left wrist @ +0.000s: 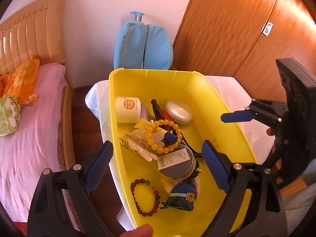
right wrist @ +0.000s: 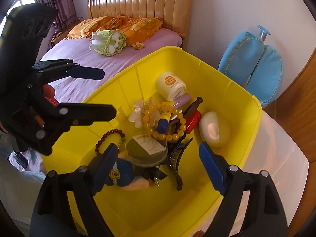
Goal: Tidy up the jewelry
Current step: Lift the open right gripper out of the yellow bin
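Jewelry and random clutter are all piled together in the yellow bin (right wrist: 244, 118), so sorting looks messy from where we stand. We hold both grippers above it, empty: the left gripper (left wrist: 158, 165) has its jaws spread wide over the near end of the bin, and the right gripper (right wrist: 158, 169) is spread wide too, nothing between the fingers on either.

The yellow bead bracelet (left wrist: 165, 135) lies on top of the heap, draped over a small yellow tube (right wrist: 165, 116) and a clear hair clip (left wrist: 138, 146). The dark red bead bracelet (left wrist: 146, 197) lies flat on the bin floor by the near left wall, apart from the pile, just beside the blue plush keychain (left wrist: 182, 194). A round clear case (right wrist: 146, 152) with a label sits in the middle, and a black claw clip (right wrist: 177, 164) is tucked against it.

What could go wrong, we reckon: pinching the yellow bracelet could snag the tube or clip under it and drag them up too. Round beads may roll out of flat pads. The dark bracelet lies flat near the wall, so a finger may hit the plastic or skid over it
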The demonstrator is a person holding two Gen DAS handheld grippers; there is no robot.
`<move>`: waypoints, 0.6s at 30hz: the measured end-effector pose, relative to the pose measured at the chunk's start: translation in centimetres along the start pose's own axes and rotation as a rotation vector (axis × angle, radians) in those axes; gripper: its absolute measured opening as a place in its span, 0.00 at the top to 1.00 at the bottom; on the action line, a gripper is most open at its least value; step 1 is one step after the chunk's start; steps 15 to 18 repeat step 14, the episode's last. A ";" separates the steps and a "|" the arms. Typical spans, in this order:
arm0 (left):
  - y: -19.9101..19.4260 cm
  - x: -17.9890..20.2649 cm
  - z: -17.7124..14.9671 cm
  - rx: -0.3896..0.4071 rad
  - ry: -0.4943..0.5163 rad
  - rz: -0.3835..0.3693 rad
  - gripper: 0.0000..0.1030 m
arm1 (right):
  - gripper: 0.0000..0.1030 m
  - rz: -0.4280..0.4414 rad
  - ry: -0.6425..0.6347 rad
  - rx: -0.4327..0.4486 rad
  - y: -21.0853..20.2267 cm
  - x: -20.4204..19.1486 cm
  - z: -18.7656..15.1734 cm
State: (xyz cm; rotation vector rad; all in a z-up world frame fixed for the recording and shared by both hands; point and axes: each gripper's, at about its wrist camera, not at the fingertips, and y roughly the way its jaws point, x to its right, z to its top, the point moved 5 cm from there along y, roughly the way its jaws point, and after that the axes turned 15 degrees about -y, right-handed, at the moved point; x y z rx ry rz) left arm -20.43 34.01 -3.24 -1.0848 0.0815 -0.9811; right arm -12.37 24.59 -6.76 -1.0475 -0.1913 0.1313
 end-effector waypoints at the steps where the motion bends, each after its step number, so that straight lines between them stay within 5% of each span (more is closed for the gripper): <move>1: 0.1 0.2 -0.2 -0.006 0.012 0.005 0.14 | 0.17 0.000 0.012 0.001 -0.1 -0.2 -0.3; 9: -0.3 1.2 -1.0 0.003 0.109 0.080 0.14 | 0.17 -0.029 0.062 0.019 -1.8 -0.7 -2.2; 18: -1.8 2.1 -2.0 0.044 0.075 0.128 0.14 | 0.17 -0.022 0.044 0.077 -3.2 -0.5 -2.9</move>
